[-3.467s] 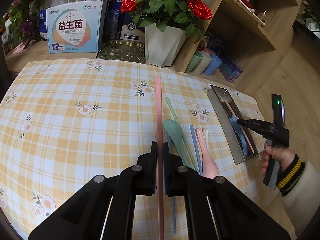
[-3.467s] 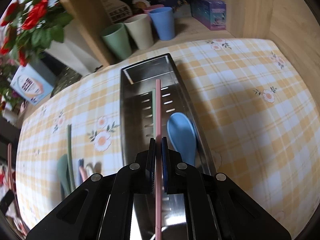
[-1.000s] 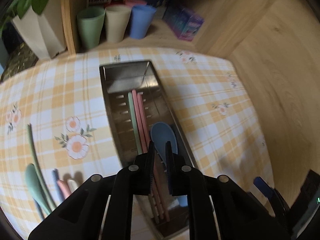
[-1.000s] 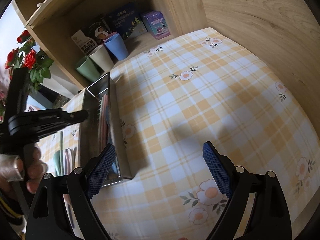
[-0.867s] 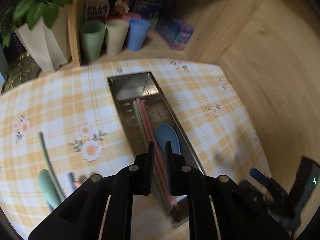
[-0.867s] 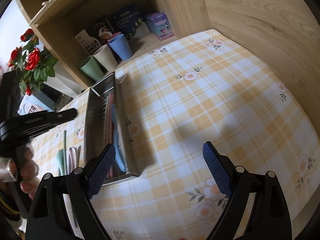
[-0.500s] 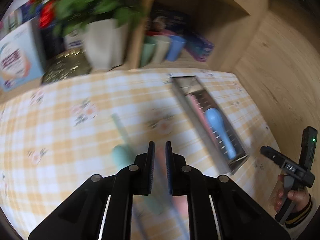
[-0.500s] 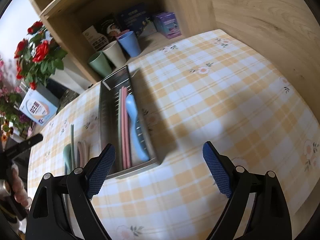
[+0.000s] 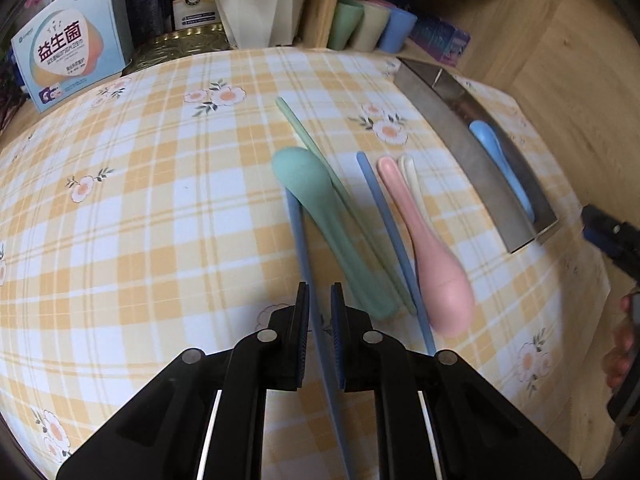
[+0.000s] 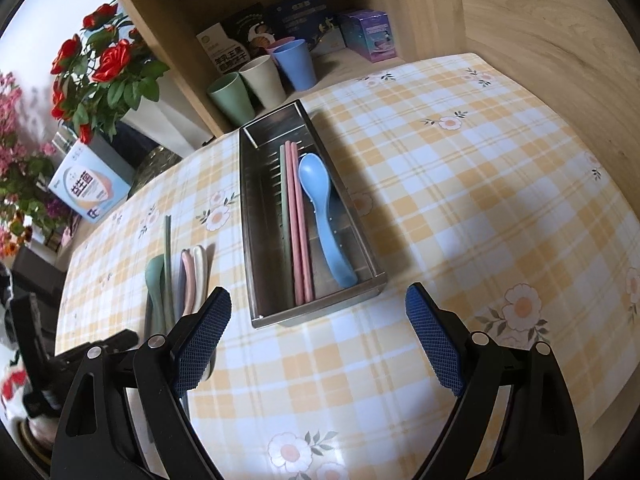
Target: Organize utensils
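Note:
My left gripper (image 9: 319, 300) is slightly open around a blue chopstick (image 9: 298, 232) that lies on the checked tablecloth; its pads do not visibly press it. Beside it lie a green spoon (image 9: 320, 216), a green chopstick (image 9: 304, 136), a second blue chopstick (image 9: 384, 216), a pink spoon (image 9: 428, 248) and a cream spoon (image 9: 412, 172). The steel tray (image 10: 260, 220) holds two pink chopsticks (image 10: 298, 224), a green chopstick (image 10: 285, 208) and a blue spoon (image 10: 324, 216). My right gripper (image 10: 318, 336) is wide open and empty, above the table just in front of the tray's near end.
Green, cream and blue cups (image 10: 260, 80) stand in the wooden shelf behind the tray, with boxes (image 10: 368, 36). A white vase of red roses (image 10: 100, 76) and a blue box (image 9: 68, 56) stand at the table's back edge. A wooden wall runs along the right.
My left gripper let go of the pink chopstick in the tray, swung back left to the loose utensils and now straddles a blue chopstick. My right gripper stayed open and drew back a little.

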`<state>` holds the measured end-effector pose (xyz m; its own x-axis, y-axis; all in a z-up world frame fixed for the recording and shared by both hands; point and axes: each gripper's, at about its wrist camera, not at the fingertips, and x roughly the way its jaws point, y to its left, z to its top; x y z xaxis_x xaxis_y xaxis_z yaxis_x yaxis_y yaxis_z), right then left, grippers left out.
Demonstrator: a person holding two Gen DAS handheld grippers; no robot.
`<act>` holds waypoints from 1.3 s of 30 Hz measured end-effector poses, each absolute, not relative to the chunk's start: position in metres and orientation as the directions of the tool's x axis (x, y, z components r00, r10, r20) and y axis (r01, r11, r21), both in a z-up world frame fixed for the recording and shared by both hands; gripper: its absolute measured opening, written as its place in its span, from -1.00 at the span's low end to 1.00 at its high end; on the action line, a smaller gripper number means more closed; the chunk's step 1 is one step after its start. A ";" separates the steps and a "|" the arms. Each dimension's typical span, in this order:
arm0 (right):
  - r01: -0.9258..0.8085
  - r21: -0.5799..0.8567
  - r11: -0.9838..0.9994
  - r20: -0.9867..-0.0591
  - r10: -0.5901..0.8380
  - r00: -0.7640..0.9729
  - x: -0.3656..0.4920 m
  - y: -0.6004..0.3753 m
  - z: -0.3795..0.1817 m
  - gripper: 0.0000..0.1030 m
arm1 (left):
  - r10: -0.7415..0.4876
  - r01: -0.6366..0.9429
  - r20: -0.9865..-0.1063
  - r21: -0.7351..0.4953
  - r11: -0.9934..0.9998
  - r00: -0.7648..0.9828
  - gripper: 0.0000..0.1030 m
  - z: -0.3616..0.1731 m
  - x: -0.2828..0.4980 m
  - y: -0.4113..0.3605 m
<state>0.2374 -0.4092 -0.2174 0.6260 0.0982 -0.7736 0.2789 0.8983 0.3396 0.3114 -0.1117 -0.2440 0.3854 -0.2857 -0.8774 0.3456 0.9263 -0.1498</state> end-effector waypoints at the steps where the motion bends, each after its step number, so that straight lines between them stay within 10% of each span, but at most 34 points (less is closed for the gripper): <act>1: 0.278 0.337 0.899 -0.774 0.096 0.626 0.237 -0.408 -0.216 0.67 | -0.277 0.347 -0.879 -0.139 0.928 0.389 -0.79 -0.246 0.313 -0.114; 39: 0.139 0.229 0.963 -0.797 0.103 0.596 0.245 -0.342 -0.206 0.66 | -0.283 0.192 -0.822 -0.214 0.958 0.495 -0.89 -0.233 0.295 -0.054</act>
<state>0.2448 -0.3425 -0.2065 0.5957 0.1034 -0.7966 0.1394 0.9633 0.2293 0.2946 -0.0544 -0.2329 0.4946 -0.2828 -0.8218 0.1920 0.9578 -0.2141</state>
